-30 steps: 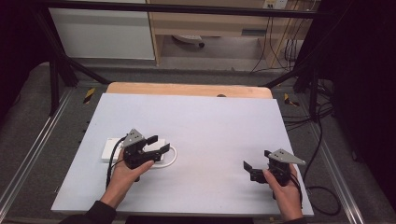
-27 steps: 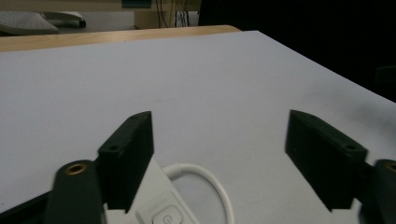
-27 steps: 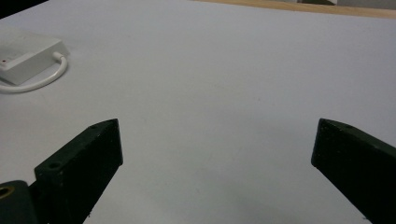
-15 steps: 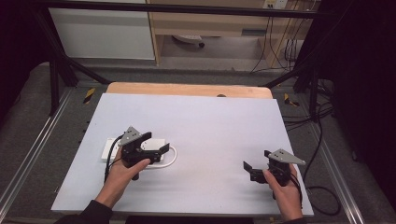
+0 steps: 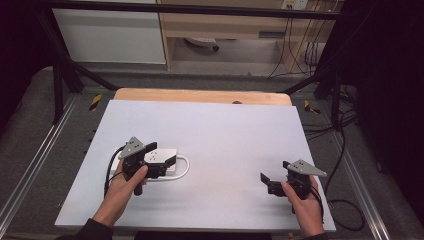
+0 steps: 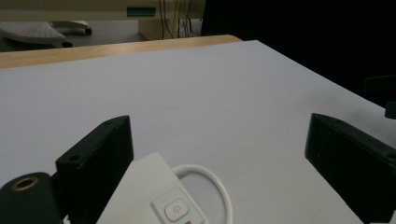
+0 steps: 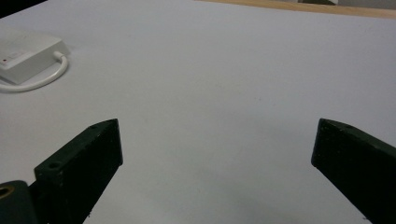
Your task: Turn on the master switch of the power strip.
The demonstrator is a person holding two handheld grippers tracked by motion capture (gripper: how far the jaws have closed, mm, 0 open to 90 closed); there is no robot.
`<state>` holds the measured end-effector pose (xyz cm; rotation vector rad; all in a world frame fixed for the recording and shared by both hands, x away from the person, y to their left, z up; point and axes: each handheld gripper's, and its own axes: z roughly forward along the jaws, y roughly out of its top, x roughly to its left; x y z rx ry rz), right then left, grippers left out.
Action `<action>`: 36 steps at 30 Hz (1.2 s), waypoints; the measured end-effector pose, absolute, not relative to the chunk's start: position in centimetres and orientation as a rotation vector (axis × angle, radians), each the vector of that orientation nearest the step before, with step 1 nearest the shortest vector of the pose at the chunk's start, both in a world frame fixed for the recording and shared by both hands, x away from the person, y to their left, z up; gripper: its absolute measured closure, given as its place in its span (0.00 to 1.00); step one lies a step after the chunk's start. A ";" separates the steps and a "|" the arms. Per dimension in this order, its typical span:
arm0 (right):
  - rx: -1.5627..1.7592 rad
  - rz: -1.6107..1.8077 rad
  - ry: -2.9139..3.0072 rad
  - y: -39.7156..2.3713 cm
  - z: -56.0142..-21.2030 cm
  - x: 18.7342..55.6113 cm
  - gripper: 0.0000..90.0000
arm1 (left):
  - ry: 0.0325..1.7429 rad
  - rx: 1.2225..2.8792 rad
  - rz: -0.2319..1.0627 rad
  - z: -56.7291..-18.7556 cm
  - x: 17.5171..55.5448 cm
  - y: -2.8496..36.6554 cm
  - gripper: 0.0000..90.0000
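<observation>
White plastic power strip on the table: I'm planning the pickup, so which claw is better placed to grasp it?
Left. The left claw hangs open over the white plastic power strip; the right claw is far across the table.

The table [image 5: 215, 130] is bare across its middle, far half and right side; passage is free there. Sole obstacle on the surface: a white power strip [image 5: 159, 159] with its looped white cord [image 5: 184, 170], near the left edge, toward the near-left corner. The left gripper [image 5: 162, 165] stands over the strip. The right gripper [image 5: 270, 181] stands over bare surface near the near-right corner.
</observation>
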<state>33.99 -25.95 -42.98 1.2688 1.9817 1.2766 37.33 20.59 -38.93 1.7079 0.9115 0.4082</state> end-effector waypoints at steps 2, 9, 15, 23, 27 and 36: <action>1.269 1.276 1.982 -25.9 -43.0 34.0 0.03 | 0.912 1.706 0.410 -38.8 37.1 20.9 0.09; 1.267 1.272 1.989 -25.9 -43.0 34.0 0.03 | 0.930 1.693 0.420 -38.5 36.3 22.3 0.09; 1.264 1.269 1.992 -25.9 -43.1 34.0 0.03 | 0.943 1.681 0.432 -38.5 35.7 23.7 0.08; 1.267 1.267 1.996 -25.8 -43.1 34.0 0.03 | 0.962 1.659 0.461 -38.4 34.7 26.2 0.08; 1.267 1.264 1.996 -25.8 -43.1 34.0 0.03 | 0.976 1.643 0.477 -38.5 34.2 27.3 0.08; 1.259 1.254 2.006 -25.7 -43.3 34.1 0.03 | 1.015 1.637 0.499 -39.5 33.3 29.2 0.08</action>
